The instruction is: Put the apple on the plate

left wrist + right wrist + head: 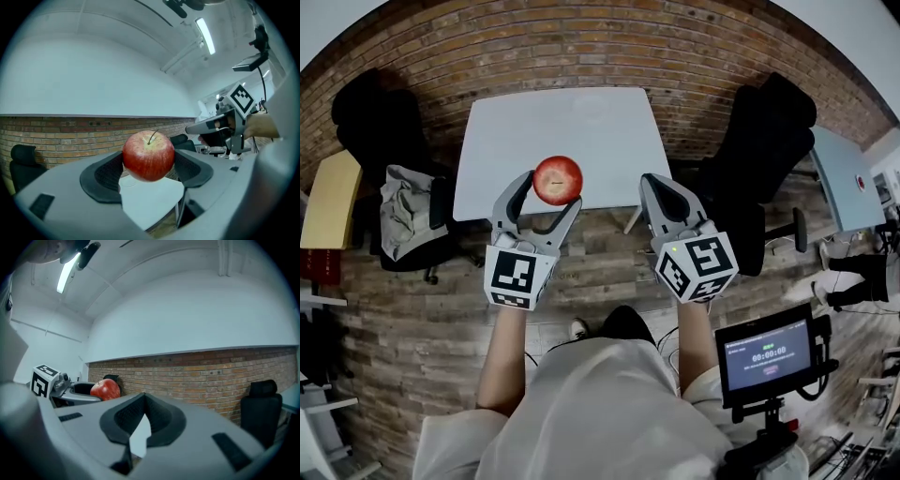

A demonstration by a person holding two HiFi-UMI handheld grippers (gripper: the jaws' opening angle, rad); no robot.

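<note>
A red apple (pixel 558 179) with a thin stem is held in the air between the pads of my left gripper (pixel 551 189), level, just off the near edge of the white table (pixel 516 141). In the left gripper view the apple (pixel 148 155) fills the gap of the left gripper (pixel 148 163), both pads pressing on it. A faint round clear plate (pixel 592 107) shows on the table's far part. My right gripper (pixel 656 183) hovers to the right, jaws together and holding nothing. In the right gripper view, the right gripper (pixel 142 399) is closed, and the apple (pixel 105 389) shows at the left.
Black office chairs stand at the table's left (pixel 380 122) and right (pixel 769 141). Crumpled cloth lies on a seat (pixel 405 211). A second pale table (pixel 848 183) stands far right. A small screen on a stand (pixel 766 356) sits by my right side. The floor is wood planks.
</note>
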